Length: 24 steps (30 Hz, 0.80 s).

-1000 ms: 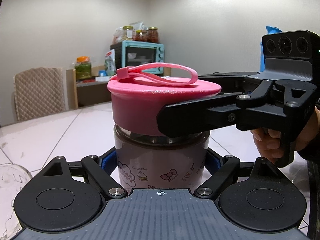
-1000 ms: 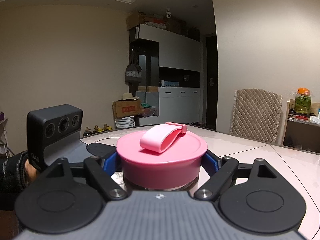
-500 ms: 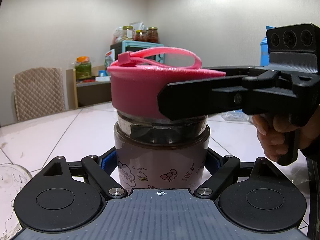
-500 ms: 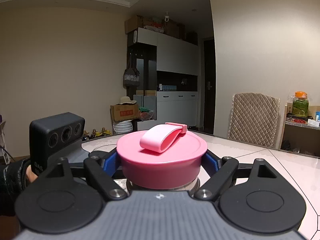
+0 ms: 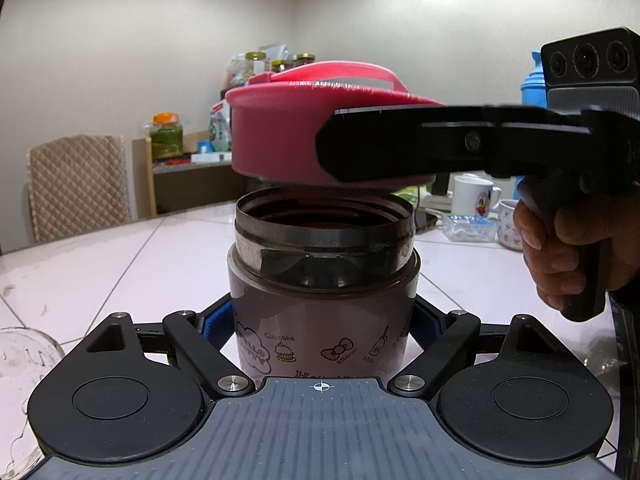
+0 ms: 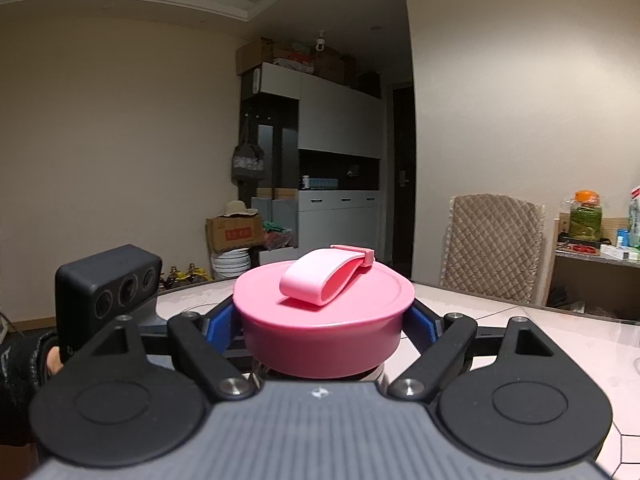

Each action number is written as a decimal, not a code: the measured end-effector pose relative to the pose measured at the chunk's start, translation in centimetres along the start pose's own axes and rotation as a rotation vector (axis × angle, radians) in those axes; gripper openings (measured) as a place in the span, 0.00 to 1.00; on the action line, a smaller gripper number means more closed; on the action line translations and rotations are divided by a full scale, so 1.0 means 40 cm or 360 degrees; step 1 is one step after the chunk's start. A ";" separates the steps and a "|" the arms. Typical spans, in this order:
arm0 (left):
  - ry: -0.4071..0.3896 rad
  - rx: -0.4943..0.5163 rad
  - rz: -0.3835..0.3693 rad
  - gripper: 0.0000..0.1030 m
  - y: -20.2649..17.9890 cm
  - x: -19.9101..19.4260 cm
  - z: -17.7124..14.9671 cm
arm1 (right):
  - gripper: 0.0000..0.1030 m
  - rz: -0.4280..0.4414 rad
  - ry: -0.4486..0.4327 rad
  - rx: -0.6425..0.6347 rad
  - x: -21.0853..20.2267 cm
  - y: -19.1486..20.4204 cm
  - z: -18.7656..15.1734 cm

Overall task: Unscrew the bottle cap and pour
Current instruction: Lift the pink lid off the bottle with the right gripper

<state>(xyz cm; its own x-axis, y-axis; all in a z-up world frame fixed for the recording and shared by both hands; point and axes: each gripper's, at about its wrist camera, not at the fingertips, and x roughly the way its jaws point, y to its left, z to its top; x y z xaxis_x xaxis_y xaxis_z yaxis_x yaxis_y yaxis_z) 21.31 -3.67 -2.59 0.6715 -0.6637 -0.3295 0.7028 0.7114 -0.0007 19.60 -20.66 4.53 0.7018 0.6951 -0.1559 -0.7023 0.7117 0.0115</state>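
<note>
A wide bottle (image 5: 324, 312) with cartoon prints and a dark threaded neck stands on the white table. My left gripper (image 5: 324, 324) is shut on its lower body. Its mouth is open. My right gripper (image 6: 324, 320) is shut on the pink cap (image 6: 324, 316) with a strap handle. In the left wrist view the pink cap (image 5: 280, 140) hangs a little above the bottle's mouth, slightly tilted, with the right gripper (image 5: 332, 144) reaching in from the right.
A clear glass (image 5: 20, 356) stands at the left edge by my left gripper. Mugs (image 5: 474, 196) and a small box (image 5: 468, 226) sit at the far right of the table. A padded chair (image 5: 78, 188) and a shelf with jars stand beyond the table.
The right gripper has lifted the pink cap off the bottle; it sat on the neck a second ago and now hangs clear above the open mouth. The left gripper has kept still.
</note>
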 end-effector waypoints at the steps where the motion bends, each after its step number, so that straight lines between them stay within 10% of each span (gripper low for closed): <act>1: 0.0000 0.0000 0.0000 0.88 0.000 0.000 0.000 | 0.82 -0.0008 -0.0004 0.0007 -0.001 -0.002 0.002; 24: 0.0004 -0.0010 0.0023 0.87 0.007 -0.010 0.003 | 0.82 -0.0296 -0.0028 0.0169 -0.044 -0.039 -0.017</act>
<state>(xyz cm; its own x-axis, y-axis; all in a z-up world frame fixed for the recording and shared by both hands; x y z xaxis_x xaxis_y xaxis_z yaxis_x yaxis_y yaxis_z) 21.28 -3.26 -2.34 0.6813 -0.6526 -0.3316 0.6912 0.7226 -0.0020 19.37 -23.08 4.11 0.8207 0.5520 -0.1478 -0.5449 0.8338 0.0886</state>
